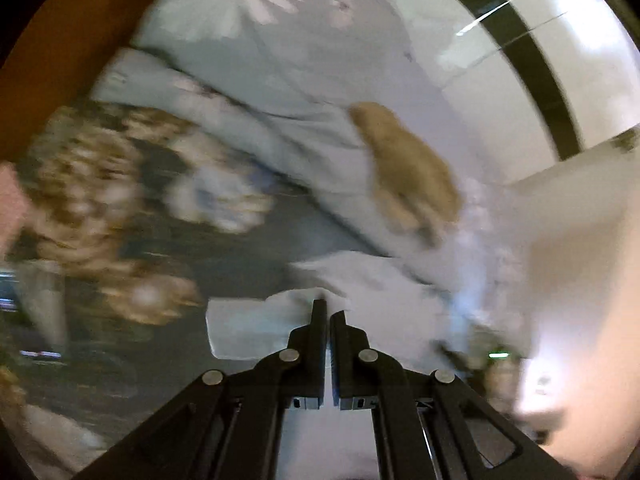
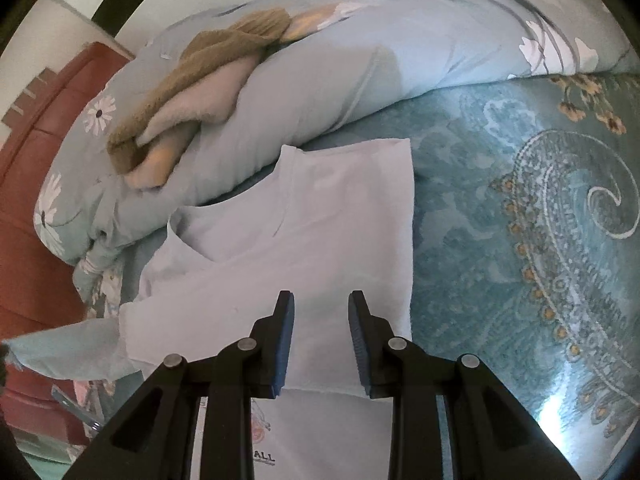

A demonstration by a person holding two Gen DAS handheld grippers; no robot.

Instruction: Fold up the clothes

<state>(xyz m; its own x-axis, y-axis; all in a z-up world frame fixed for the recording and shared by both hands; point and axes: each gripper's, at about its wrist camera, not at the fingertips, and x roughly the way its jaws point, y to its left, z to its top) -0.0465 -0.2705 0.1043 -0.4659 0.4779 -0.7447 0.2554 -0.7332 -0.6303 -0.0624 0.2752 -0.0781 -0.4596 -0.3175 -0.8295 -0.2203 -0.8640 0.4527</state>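
right wrist view shows our right gripper [image 2: 321, 344] with jaws apart, empty, over the white t-shirt [image 2: 304, 240] spread on the bedspread [image 2: 520, 220]; our left gripper [image 1: 328, 320] pinches its edge closed, likely to fold it.

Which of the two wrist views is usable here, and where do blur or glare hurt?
Left wrist view: heavy motion blur smears the bedding; only the left gripper, shut on a white garment, stays sharp. Right wrist view: sharp; open right gripper over the white T-shirt, with a glare patch on the teal bedspread.
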